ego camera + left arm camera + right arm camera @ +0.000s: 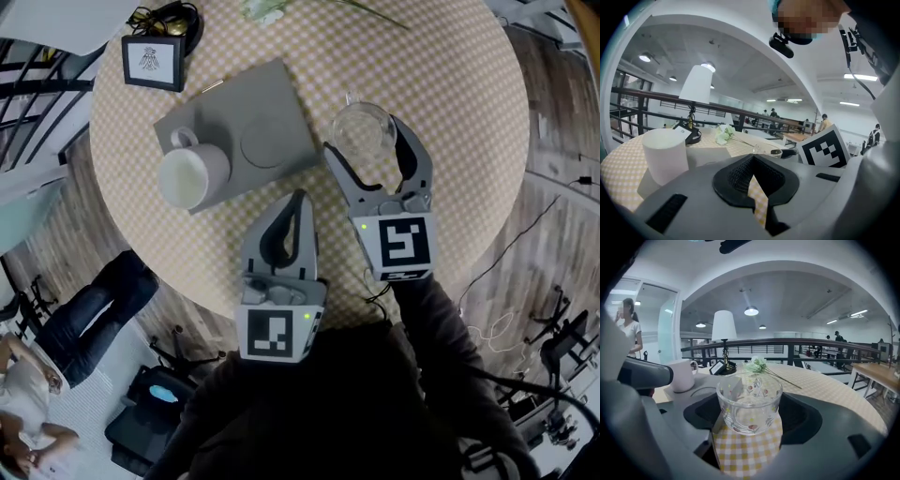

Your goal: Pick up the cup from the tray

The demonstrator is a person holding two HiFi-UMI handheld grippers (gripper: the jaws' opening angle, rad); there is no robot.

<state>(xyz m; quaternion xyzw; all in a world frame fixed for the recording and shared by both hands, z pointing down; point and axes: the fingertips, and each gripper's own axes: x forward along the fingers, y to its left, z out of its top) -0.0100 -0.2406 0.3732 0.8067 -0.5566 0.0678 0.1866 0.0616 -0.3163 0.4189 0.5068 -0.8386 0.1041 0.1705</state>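
A clear glass cup (361, 131) with small flower prints sits between the jaws of my right gripper (362, 137), which is shut on it just right of the grey tray (272, 89). In the right gripper view the glass cup (749, 401) fills the gap between the jaws, over the checked cloth. A white mug (192, 173) stands on the tray's left end, beside an empty round recess (267, 145). My left gripper (298, 199) is shut on nothing, below the tray near the table's front edge; the white mug (665, 154) shows ahead of it to the left.
The round table (450, 84) has a yellow checked cloth. A framed card (153, 62), a lamp base with cables (171, 17) and a flower sprig (272, 7) lie at the back. A seated person (37, 394) is on the floor side at lower left.
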